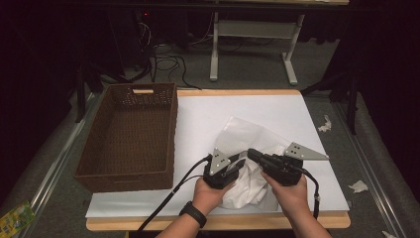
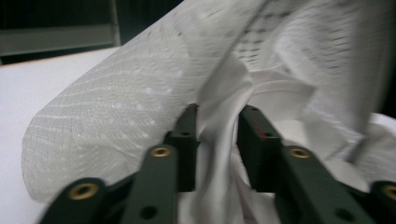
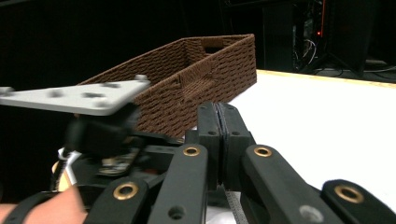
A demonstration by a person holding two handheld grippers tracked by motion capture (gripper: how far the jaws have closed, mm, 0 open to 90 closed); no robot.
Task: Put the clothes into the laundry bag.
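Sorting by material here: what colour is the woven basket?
Dark brown basket, clearest in the high view.

Jaws: we see our left gripper (image 2: pixel 217 140) rising from the bottom edge, its two black jaws standing a little apart.
Between the jaws: a fold of white cloth (image 2: pixel 219 135) runs up through the gap; we cannot tell whether the pads press on it.
Mesh bag (image 2: pixel 121 121): a white, see-through netted bag arches over the cloth from lower left to upper right.
Table (image 2: pixel 32 88): we see its white top at the left, beside the bag.
Background: dark, blurred.
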